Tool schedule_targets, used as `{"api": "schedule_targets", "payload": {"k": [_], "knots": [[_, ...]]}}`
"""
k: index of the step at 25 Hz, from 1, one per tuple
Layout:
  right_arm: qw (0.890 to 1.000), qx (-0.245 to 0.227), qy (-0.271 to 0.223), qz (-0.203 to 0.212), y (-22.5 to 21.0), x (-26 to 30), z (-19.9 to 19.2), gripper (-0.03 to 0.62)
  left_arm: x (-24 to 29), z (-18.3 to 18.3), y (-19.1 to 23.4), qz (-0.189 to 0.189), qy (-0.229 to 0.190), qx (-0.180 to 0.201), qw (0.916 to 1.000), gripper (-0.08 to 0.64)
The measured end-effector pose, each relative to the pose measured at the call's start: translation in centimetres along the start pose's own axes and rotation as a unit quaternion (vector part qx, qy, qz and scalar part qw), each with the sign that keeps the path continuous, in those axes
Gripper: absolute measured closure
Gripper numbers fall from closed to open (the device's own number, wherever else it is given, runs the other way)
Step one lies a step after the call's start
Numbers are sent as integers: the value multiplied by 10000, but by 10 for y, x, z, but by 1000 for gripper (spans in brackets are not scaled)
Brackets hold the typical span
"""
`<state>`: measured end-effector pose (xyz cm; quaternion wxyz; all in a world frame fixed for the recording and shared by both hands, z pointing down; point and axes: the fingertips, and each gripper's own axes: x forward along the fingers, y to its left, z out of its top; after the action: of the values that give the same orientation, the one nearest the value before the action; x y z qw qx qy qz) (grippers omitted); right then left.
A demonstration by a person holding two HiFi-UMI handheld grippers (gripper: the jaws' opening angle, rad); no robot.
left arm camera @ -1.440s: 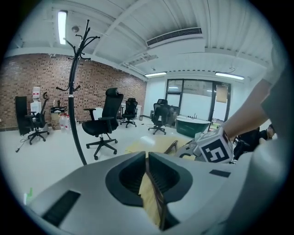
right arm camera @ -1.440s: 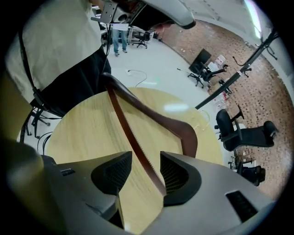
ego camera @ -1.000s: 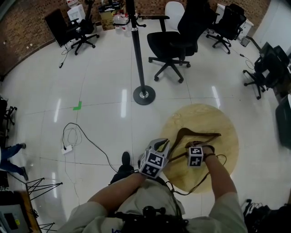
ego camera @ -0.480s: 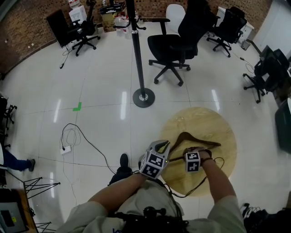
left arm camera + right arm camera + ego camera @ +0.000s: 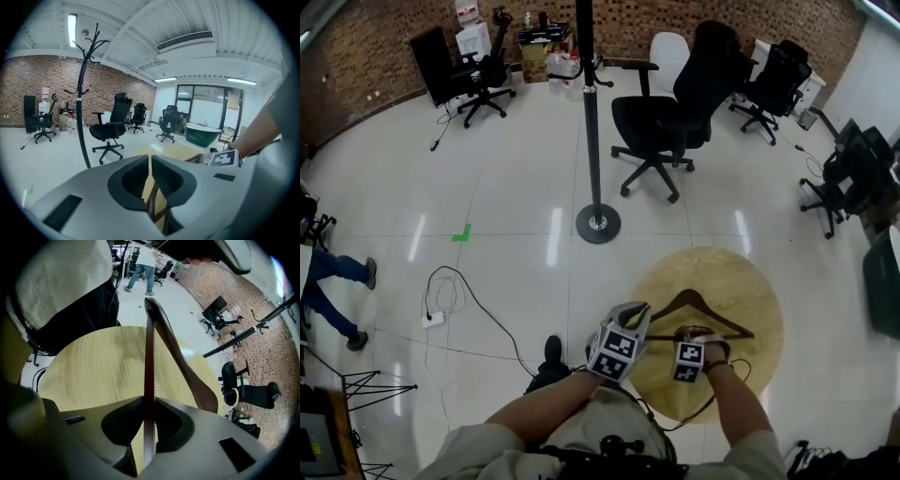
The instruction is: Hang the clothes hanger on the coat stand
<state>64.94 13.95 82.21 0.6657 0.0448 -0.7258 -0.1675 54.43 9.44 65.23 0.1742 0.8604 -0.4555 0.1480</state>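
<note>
Head view: a dark wooden clothes hanger (image 5: 698, 307) lies over a round, pale wood surface (image 5: 755, 281) just in front of the person, its hook pointing away from them, toward the coat stand (image 5: 592, 122). The stand is a black pole on a round base, upright on the glossy white floor (image 5: 506, 187) beyond the surface and well apart from the hanger. A black office chair (image 5: 661, 117) stands beside the pole, a white cable (image 5: 450, 281) loops over the floor at left, and a person's legs (image 5: 333, 291) show at the left edge. Left gripper view: the left hand-held gripper (image 5: 150, 158) has its jaws drawn narrow on the hanger's wood — in the head view it holds the hanger's left end, where the arm meets the lower bar. The stand's curved hooks rise at upper left of this view, against the ceiling. Right gripper view: the right hand-held gripper (image 5: 151, 401) points steeply down at the surface; its jaws have just been closing, and they now pinch the straight lower bar, which runs away between them to the hanger's far end. Whether the hanger touches the wood below cannot be told.
</note>
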Motion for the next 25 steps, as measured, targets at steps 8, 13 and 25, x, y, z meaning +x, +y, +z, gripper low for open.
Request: {"api": "schedule_targets", "payload": {"k": [8,13,25], "knots": [[9875,501,-77,-1491,-64,-96,60,540,-86,76,25,276,-644,173,9974,534],[9738,523,-39,-2211,-107,-158,116,540,-138,116,55,379,-1035,180,9937,534],[9471,131,-177,-3203,-230,-201,302,540,-245,189,239,867,-1949,134,9769,535]]}}
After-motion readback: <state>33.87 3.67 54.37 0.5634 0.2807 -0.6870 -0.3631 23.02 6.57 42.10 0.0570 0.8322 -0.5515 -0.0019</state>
